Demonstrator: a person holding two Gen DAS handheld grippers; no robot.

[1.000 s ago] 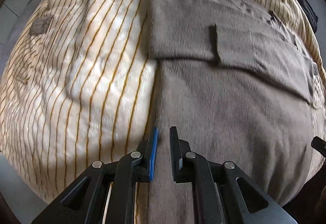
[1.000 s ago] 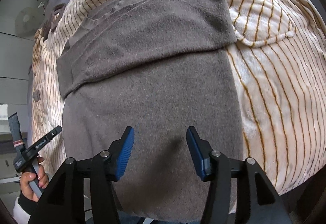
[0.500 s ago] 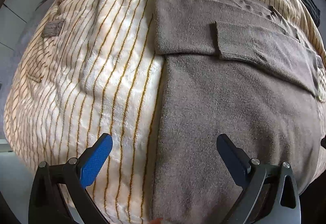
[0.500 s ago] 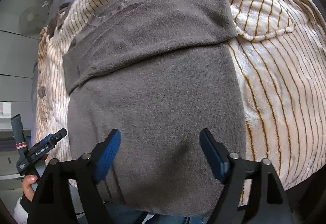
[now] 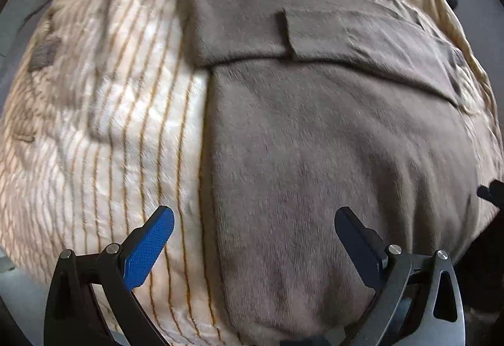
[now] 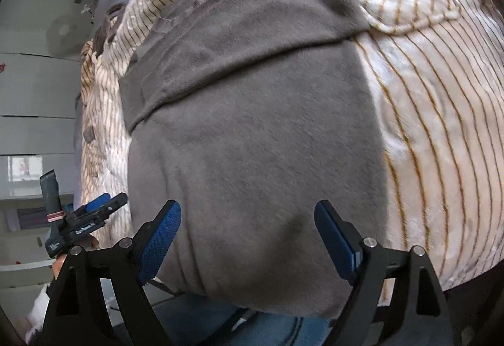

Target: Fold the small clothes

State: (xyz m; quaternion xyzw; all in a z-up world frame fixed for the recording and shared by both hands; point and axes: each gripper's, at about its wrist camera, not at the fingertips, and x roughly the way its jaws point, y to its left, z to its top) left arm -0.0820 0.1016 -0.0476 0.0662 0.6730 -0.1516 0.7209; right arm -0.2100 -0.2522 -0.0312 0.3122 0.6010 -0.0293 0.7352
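**Now released: sweater laid flat on the striped blanket**

Spread across the cream blanket (image 5: 104,113) with thin ochre stripes, a grey-brown sweater (image 5: 330,157) is seen lying flat, its surface fuzzy and finely knit. Its near part is a broad smooth panel whose lower edge curves down over the front of the bed. Across the far part, a sleeve (image 5: 362,47) has been folded over the body, forming a long band with a straight edge; a squared cuff end is seen on top near the middle. In the right wrist view the same band (image 6: 252,40) runs slantwise across the sweater (image 6: 258,157), and a rounded flap of the blanket (image 6: 409,12) lies just beside its right end. Small dark patches are visible on the blanket at the left, too blurred to be identified.

The left gripper (image 5: 252,239) is held above the sweater's left edge, one blue pad over the blanket and the other over the knit. Its jaws have just been opening and are spread wide, with nothing gripped. The right gripper (image 6: 247,229) is held over the near hem; its jaws have likewise just been opening, are well apart, and nothing is clamped between them. The left gripper (image 6: 104,204) is also seen at the left of the right wrist view, beside the bed's edge.
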